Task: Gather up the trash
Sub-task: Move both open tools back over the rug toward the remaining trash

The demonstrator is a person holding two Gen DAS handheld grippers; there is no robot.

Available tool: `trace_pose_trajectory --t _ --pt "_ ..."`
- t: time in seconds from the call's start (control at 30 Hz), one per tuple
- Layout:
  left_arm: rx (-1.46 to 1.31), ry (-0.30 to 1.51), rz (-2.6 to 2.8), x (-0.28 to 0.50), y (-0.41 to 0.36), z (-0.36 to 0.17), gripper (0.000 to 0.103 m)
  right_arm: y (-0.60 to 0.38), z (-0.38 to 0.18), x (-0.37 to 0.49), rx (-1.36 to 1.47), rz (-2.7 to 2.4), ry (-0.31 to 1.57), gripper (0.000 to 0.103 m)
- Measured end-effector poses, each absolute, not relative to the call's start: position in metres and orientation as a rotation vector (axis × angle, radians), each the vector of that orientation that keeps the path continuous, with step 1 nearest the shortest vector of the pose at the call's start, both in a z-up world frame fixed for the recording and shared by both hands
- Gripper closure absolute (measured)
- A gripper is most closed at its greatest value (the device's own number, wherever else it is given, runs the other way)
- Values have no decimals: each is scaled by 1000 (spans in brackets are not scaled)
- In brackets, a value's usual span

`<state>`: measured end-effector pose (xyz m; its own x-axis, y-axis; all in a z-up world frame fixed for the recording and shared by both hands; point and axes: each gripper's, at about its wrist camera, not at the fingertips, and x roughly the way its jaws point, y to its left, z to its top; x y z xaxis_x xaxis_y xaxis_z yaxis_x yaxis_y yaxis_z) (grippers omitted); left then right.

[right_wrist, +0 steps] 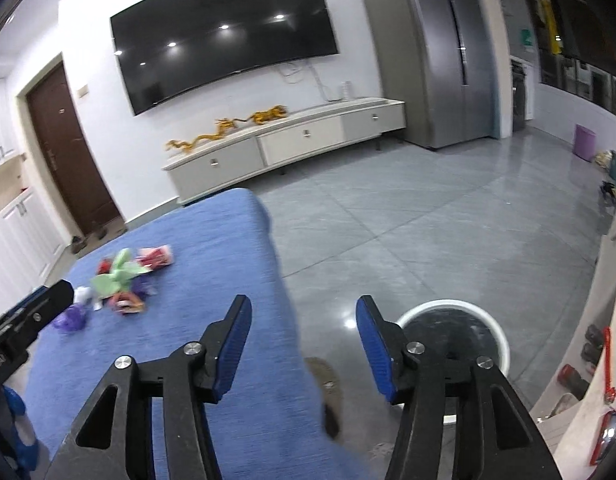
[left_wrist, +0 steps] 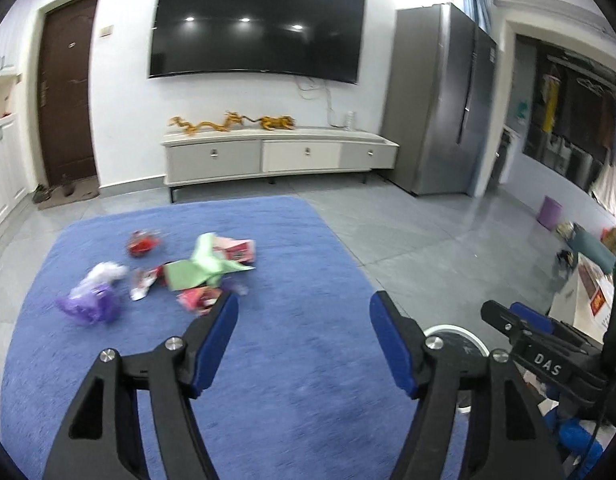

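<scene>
We hold both tongs, left (left_wrist: 303, 312) and right (right_wrist: 303, 316), parted and empty above the blue rug (left_wrist: 291, 248), its far edge beyond the trash pile (left_wrist: 187, 272), bare floor (right_wrist: 428, 232) beside it.

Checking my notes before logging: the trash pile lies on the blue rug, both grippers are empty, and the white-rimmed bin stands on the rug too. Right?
Not quite: the white-rimmed bin stands on the grey tile floor beside the blue rug, as the right wrist view shows. The rest holds.
</scene>
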<state>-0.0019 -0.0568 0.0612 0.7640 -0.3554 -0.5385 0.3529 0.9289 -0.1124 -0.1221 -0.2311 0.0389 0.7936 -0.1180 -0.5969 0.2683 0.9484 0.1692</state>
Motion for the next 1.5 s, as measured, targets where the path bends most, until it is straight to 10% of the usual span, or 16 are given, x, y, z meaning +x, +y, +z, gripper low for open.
trace_pose_trajectory --t 1.5 --pt "67 448 -267 -63 -57 62 36 -205 54 -169 188 -107 529 47"
